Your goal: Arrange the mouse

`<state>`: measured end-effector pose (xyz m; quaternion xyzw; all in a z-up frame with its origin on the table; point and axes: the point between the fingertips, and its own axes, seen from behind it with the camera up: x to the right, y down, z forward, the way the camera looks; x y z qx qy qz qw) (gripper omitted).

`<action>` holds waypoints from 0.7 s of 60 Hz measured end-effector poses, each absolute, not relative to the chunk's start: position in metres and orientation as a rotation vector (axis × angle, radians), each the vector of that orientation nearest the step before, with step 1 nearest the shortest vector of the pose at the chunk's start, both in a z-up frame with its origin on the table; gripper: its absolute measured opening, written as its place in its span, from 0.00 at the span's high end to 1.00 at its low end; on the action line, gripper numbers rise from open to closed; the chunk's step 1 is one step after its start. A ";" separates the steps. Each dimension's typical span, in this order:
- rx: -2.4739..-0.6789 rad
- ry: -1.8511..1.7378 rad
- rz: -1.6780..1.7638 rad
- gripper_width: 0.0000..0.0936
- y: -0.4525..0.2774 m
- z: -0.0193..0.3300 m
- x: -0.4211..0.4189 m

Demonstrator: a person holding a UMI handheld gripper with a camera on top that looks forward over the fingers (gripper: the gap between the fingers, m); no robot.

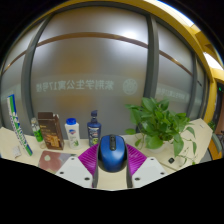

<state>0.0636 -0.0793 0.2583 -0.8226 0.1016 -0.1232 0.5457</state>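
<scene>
A blue mouse (pixel 111 152) with a dark scroll wheel sits between my two fingers, its rear end toward the camera. The magenta pads (pixel 88 157) press against both of its sides. My gripper (pixel 111 160) is shut on the mouse, and it looks held above the pale tabletop (pixel 30 165), well clear of the items beyond.
Beyond the fingers stand a blue-labelled bottle (pixel 94 127), a white bottle (pixel 72 131), a brown box (pixel 51 131), a small green bottle (pixel 37 129) and a green-white tube (pixel 15 120). A leafy potted plant (pixel 160 125) stands at right. A frosted glass wall lies behind.
</scene>
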 end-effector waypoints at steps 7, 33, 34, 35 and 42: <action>-1.971 0.144 -0.163 0.59 -0.026 0.248 -0.030; -2.313 -0.007 0.011 0.52 0.052 0.001 -0.175; -2.320 -0.001 0.017 0.51 0.052 -0.002 -0.176; -2.328 0.004 0.027 0.50 0.051 -0.005 -0.178; -2.361 0.029 0.053 0.30 0.043 -0.007 -0.179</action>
